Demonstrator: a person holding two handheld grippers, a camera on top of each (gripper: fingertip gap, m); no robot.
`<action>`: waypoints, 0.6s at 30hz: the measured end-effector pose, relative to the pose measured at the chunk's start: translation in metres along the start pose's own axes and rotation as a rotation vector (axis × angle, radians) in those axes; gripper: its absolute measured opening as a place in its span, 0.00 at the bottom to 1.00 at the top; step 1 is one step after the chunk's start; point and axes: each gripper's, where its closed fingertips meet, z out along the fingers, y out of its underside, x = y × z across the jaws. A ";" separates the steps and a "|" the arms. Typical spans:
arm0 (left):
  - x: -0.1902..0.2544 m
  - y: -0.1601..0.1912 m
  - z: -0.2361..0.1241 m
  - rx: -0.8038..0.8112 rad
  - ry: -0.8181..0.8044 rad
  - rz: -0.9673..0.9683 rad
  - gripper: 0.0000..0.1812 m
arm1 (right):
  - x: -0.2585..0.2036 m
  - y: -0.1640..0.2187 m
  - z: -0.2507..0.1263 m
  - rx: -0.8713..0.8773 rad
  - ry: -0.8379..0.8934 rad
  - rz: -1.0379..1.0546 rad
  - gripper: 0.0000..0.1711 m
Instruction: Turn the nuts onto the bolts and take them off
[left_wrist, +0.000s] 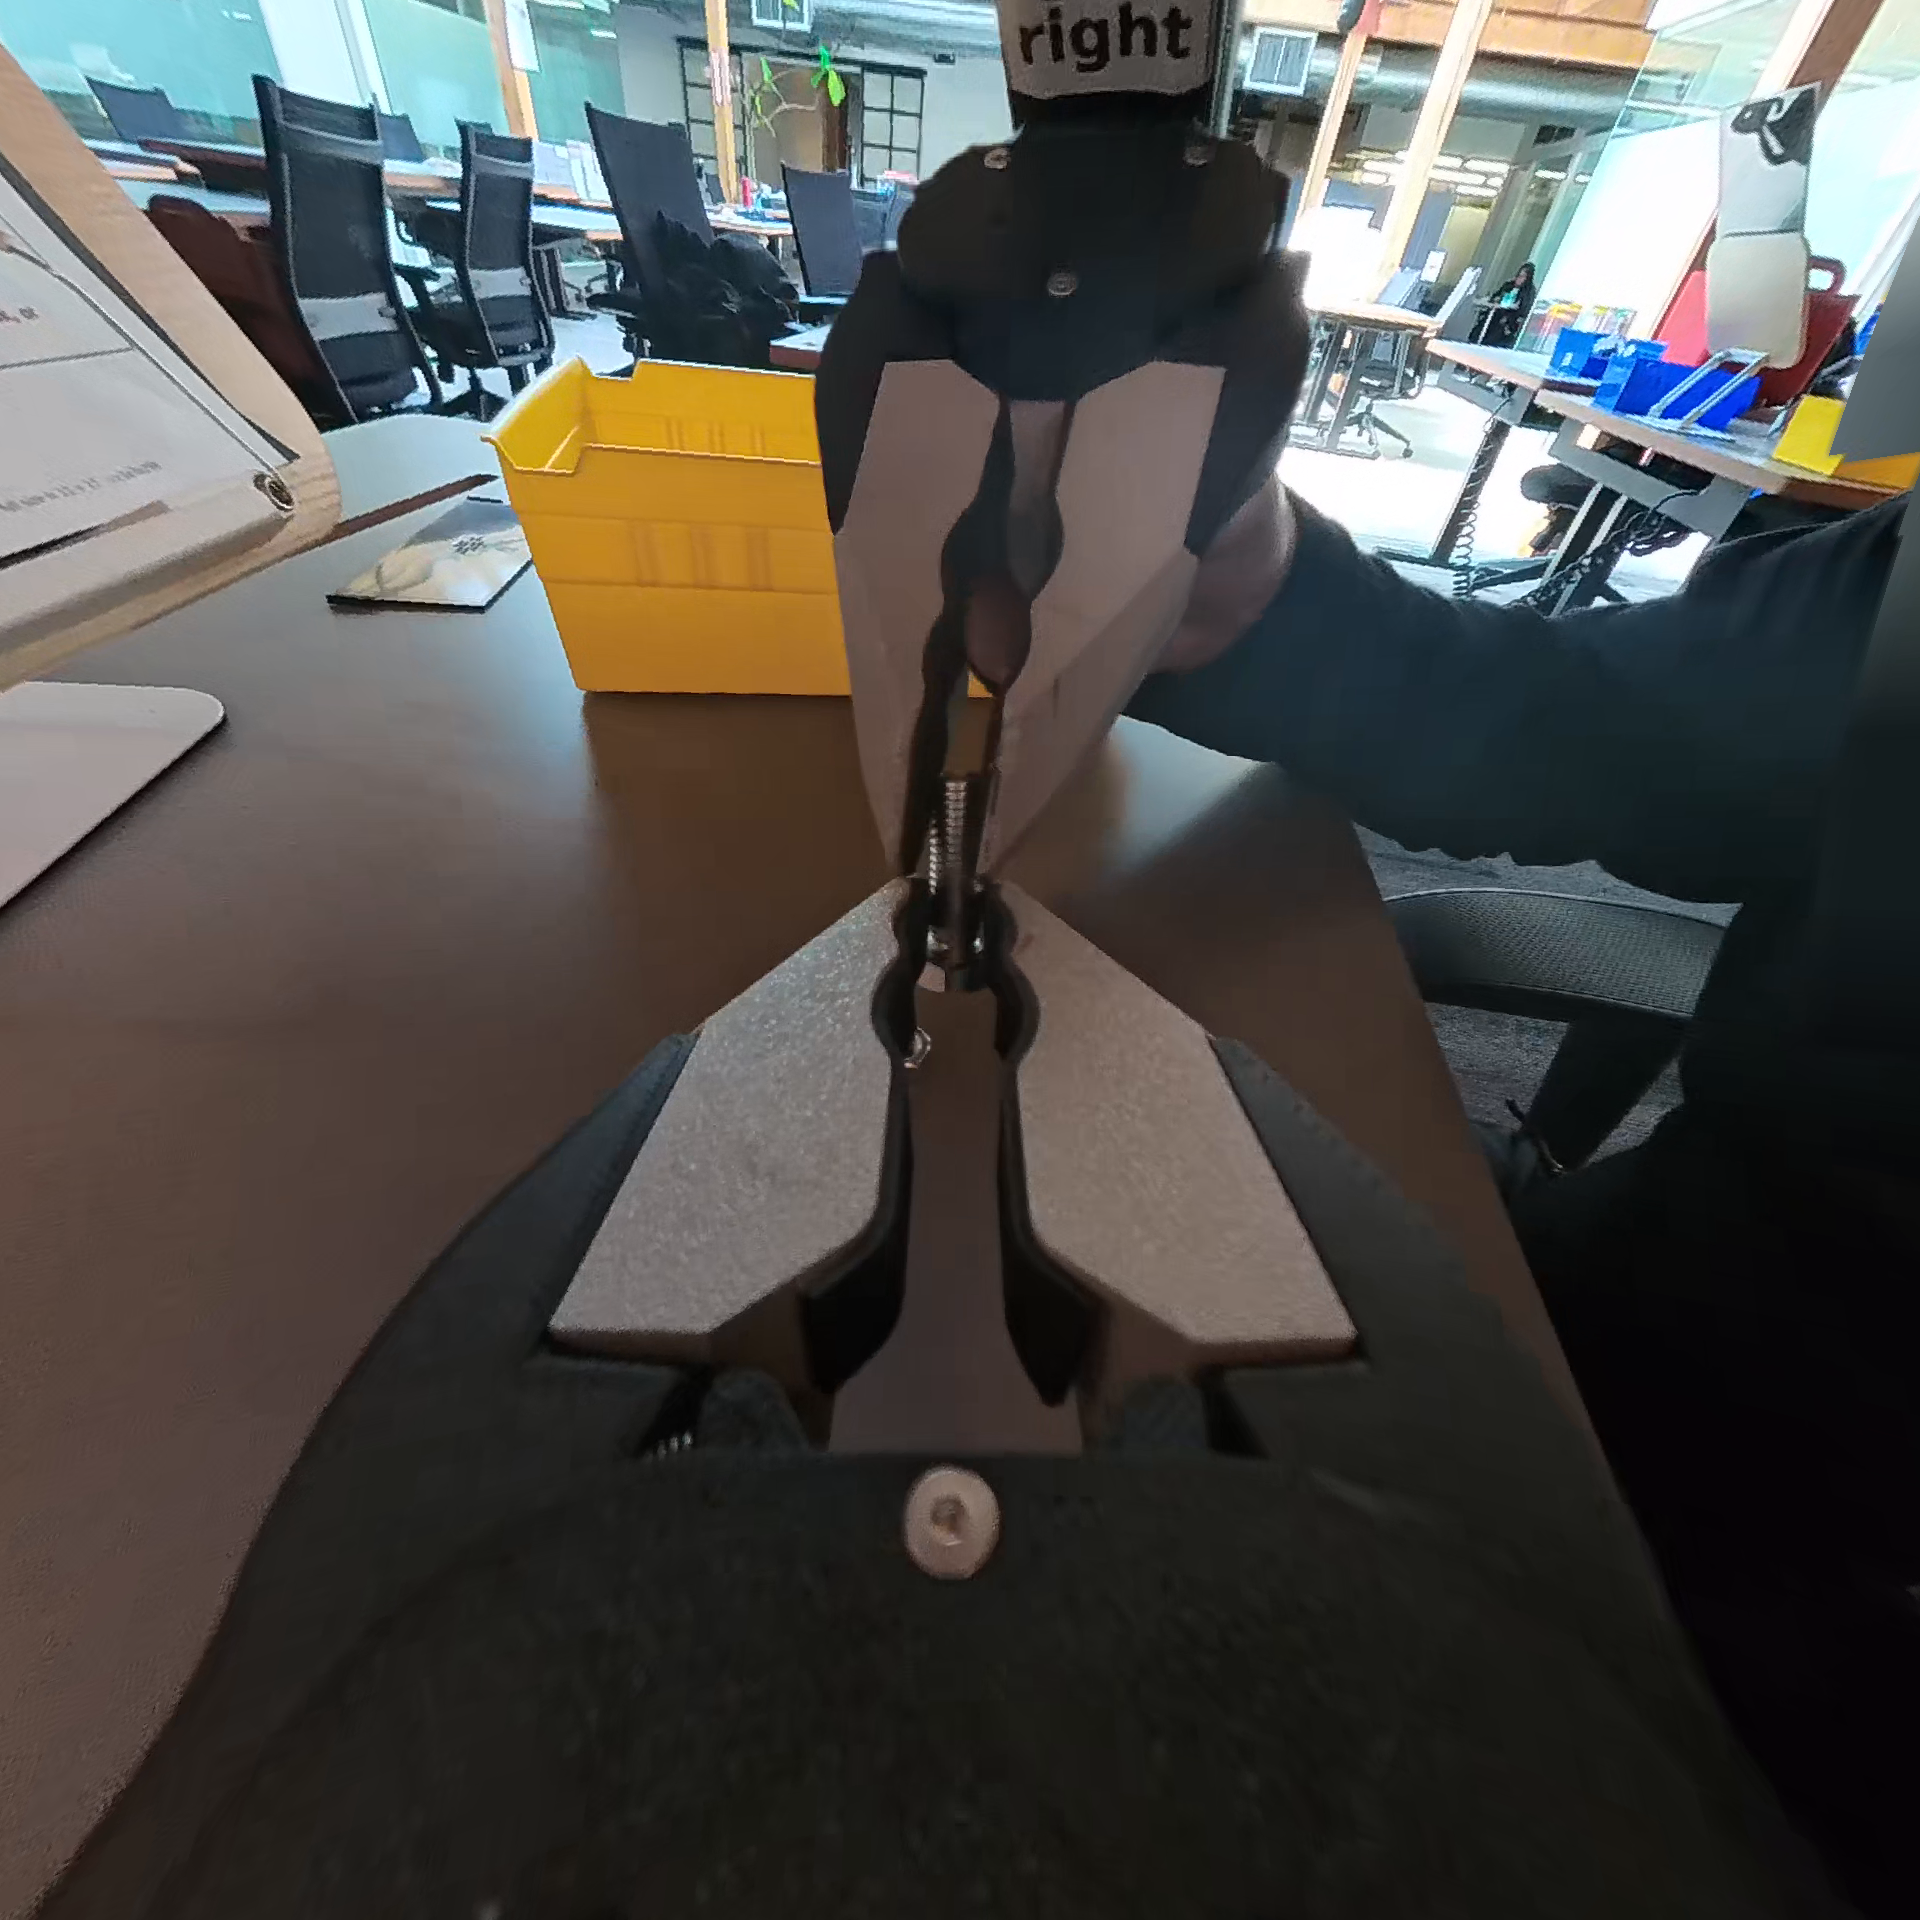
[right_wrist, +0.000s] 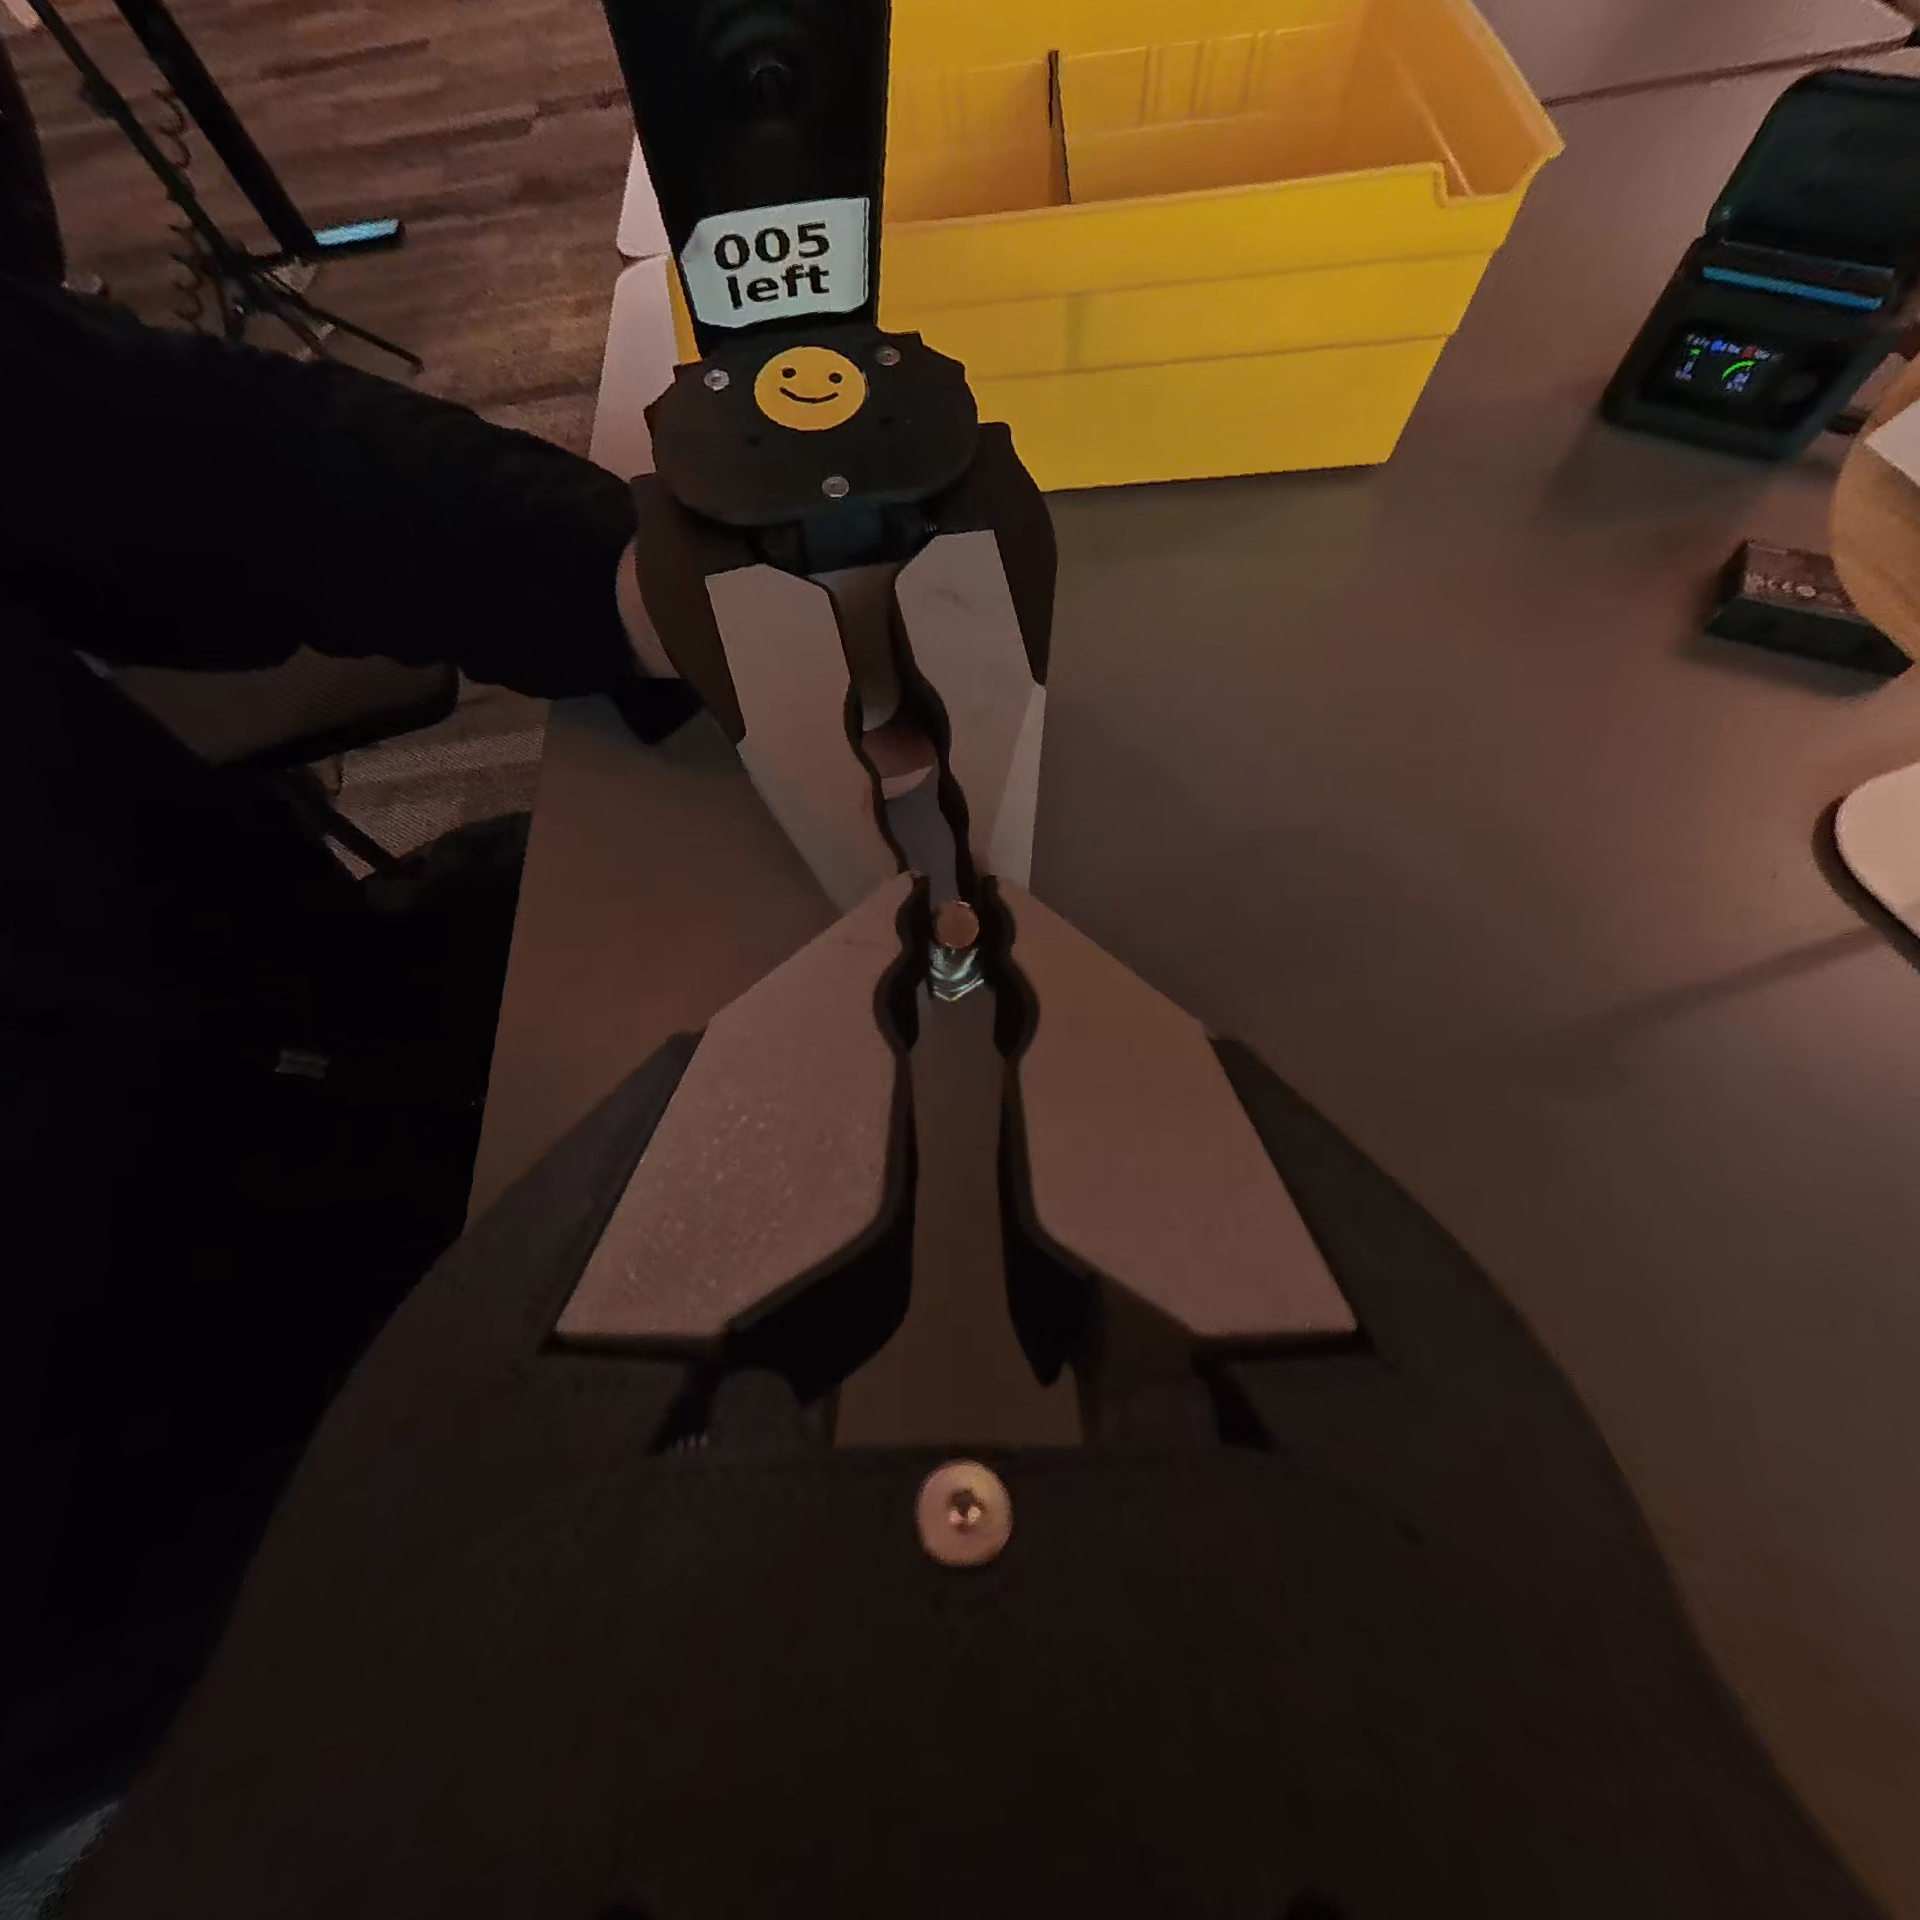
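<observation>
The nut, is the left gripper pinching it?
Touching. In the left wrist view, the left gripper has its fingertips closed against the nut on the bolt.

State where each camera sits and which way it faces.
Left wrist view: sits on the left tongs, faces the right tongs and office beyond; a dark sleeve shows.
Right wrist view: sits on the right tongs, faces down at the left tongs; a sleeve shows.
Shared: threaded silver bolt, silver nut, yellow plastic bin, brown table.
</observation>
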 end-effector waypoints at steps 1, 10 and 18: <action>0.001 0.000 0.000 0.001 0.006 -0.004 0.05 | -0.001 0.000 0.000 0.005 0.000 -0.004 0.03; -0.001 0.000 0.000 0.000 -0.004 0.001 0.05 | 0.001 -0.009 -0.010 0.065 0.029 -0.008 0.00; -0.001 -0.005 0.000 0.034 -0.023 0.021 0.04 | 0.001 -0.011 -0.016 0.099 0.008 0.023 0.05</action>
